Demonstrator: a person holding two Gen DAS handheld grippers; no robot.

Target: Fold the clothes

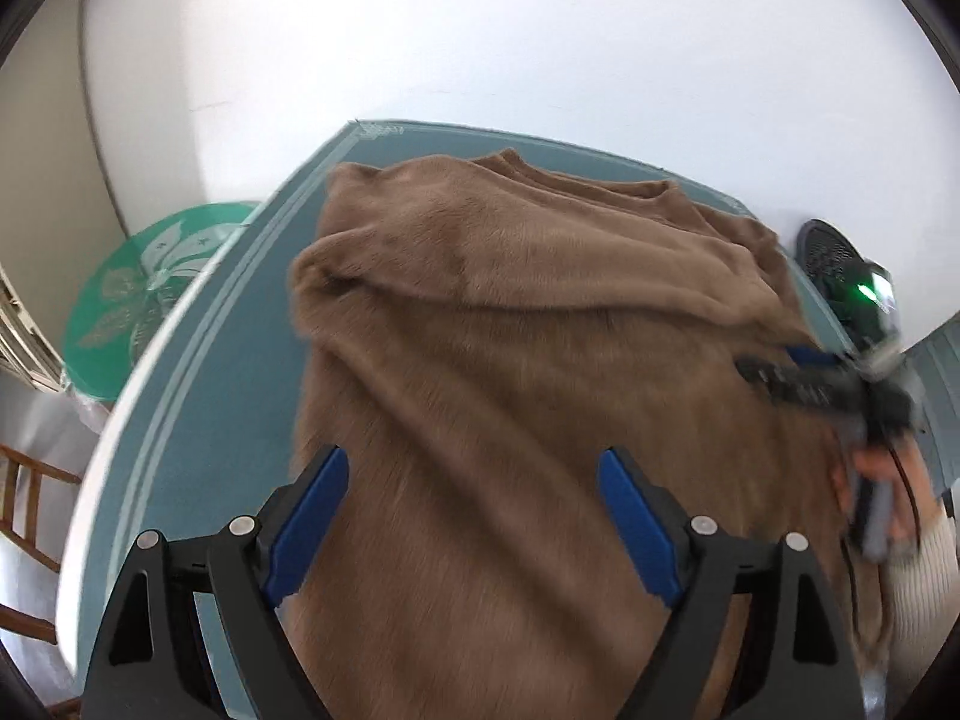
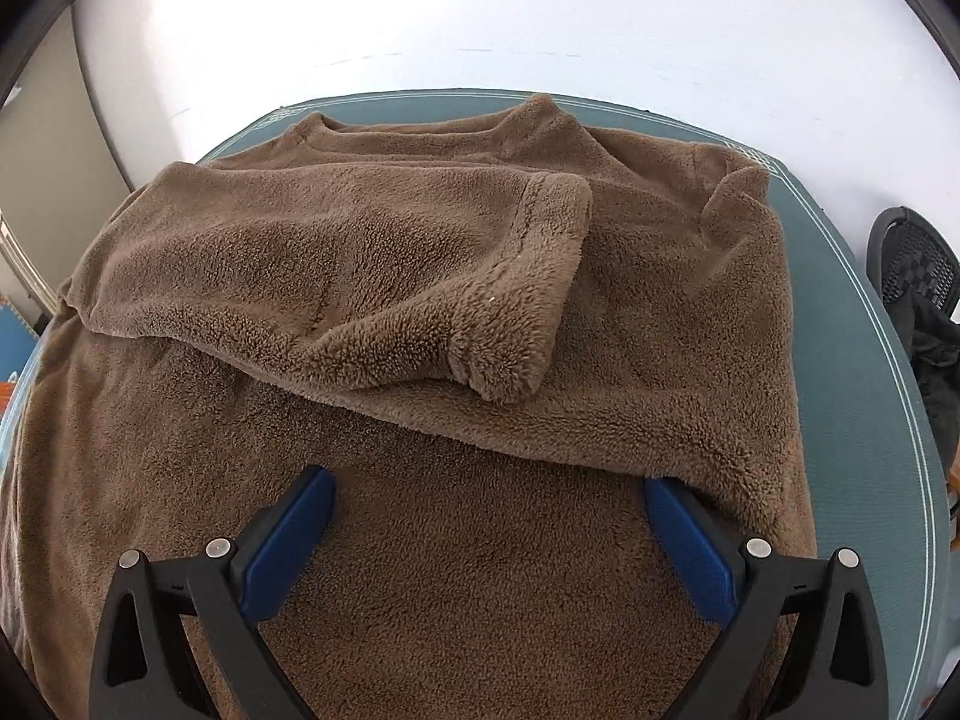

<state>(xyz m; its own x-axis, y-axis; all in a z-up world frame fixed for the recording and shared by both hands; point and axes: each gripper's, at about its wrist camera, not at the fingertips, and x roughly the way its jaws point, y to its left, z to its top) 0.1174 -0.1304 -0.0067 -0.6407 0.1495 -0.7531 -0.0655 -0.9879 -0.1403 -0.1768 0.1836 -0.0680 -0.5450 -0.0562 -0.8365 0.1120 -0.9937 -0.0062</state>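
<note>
A brown fleece sweater (image 1: 528, 324) lies flat on a teal table cover (image 1: 240, 348), collar toward the wall. It also shows in the right wrist view (image 2: 420, 540). One sleeve (image 2: 372, 282) is folded across the chest, its cuff (image 2: 528, 300) near the middle. My left gripper (image 1: 474, 468) is open and empty above the sweater's lower left part. My right gripper (image 2: 489, 489) is open over the lower body, its right finger just under a fold of fleece. It shows blurred in the left wrist view (image 1: 804, 384) at the sweater's right edge.
The teal cover (image 2: 870, 420) sits on a white round table (image 1: 90, 480) against a white wall. A green stool with a white flower pattern (image 1: 144, 294) stands left. A black mesh chair (image 2: 918, 264) stands right. A wooden chair (image 1: 24, 498) is lower left.
</note>
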